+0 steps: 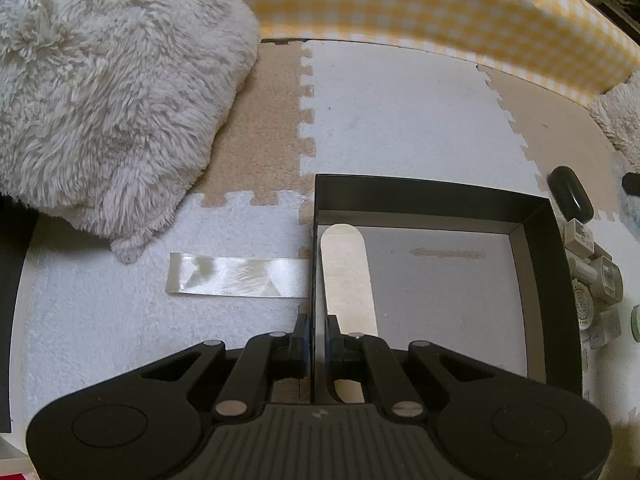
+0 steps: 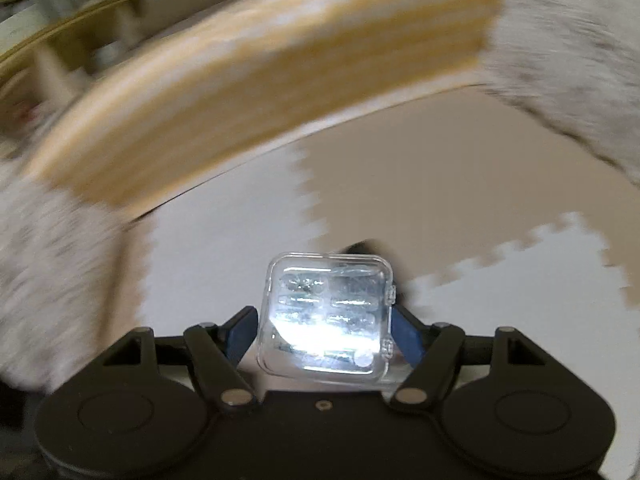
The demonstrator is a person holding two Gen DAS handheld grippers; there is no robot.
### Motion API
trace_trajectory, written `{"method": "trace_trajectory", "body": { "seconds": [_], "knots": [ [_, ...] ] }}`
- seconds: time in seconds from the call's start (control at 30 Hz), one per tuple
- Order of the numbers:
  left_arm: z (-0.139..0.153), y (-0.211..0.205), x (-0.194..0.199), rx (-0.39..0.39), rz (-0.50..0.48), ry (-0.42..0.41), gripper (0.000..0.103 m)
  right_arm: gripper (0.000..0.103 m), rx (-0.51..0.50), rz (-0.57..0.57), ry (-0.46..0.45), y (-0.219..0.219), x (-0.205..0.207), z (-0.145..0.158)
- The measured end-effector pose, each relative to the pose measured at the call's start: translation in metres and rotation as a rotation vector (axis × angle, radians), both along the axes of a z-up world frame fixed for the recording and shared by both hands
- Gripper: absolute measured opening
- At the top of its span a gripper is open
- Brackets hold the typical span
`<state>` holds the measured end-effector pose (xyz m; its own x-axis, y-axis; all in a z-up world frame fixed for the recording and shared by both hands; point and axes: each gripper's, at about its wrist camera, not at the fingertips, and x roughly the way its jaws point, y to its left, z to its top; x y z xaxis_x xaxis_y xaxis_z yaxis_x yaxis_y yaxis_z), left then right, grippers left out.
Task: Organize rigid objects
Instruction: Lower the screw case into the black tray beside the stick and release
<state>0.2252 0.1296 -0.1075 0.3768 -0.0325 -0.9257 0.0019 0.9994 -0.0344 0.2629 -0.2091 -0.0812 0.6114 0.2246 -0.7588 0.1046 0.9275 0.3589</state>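
In the left wrist view a black open box (image 1: 548,280) lies on the foam floor mat. My left gripper (image 1: 317,328) is shut on the box's left wall, one finger outside and one inside. A flat wooden stick (image 1: 346,280) lies inside the box along that wall. A shiny ribbon strip (image 1: 236,276) lies on the mat just left of the box. In the blurred right wrist view my right gripper (image 2: 326,320) is shut on a small clear plastic case (image 2: 328,316) and holds it above the mat.
A fluffy white cushion (image 1: 108,92) lies at the back left. A yellow checked cushion (image 1: 440,8) runs along the back. Small items lie right of the box: a black oval object (image 1: 570,194) and several small jars and boxes (image 1: 596,280).
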Motion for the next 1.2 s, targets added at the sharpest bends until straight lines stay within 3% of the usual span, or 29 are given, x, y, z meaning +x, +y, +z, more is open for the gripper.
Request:
{"method": "trace_trajectory", "body": {
  "seconds": [0.17, 0.3, 0.57, 0.8, 0.93, 1.07, 1.2],
  "knots": [
    [0.0, 0.001, 0.0, -0.009, 0.004, 0.001, 0.006, 0.074, 0.052, 0.185, 0.029, 0.069, -0.023, 0.004],
    [0.0, 0.002, 0.0, -0.017, 0.007, 0.001, 0.006, 0.074, 0.07, 0.267, 0.087, 0.111, -0.031, -0.01],
    [0.0, 0.005, 0.0, -0.038, 0.01, 0.0, 0.006, 0.074, 0.008, 0.244, 0.189, 0.16, -0.014, -0.046],
    [0.0, 0.005, 0.0, -0.046, 0.005, -0.003, 0.009, 0.074, -0.183, 0.243, 0.171, 0.196, -0.001, -0.064],
    [0.001, 0.007, 0.0, -0.052, 0.004, -0.004, 0.009, 0.074, -0.151, 0.206, 0.24, 0.202, 0.01, -0.077],
    [0.0, 0.006, -0.001, -0.053, 0.0, -0.004, 0.009, 0.074, -0.185, 0.217, 0.232, 0.213, 0.013, -0.083],
    [0.0, 0.005, -0.001, -0.051, -0.002, -0.005, 0.009, 0.074, -0.155, 0.227, 0.249, 0.218, 0.015, -0.083]
  ]
}}
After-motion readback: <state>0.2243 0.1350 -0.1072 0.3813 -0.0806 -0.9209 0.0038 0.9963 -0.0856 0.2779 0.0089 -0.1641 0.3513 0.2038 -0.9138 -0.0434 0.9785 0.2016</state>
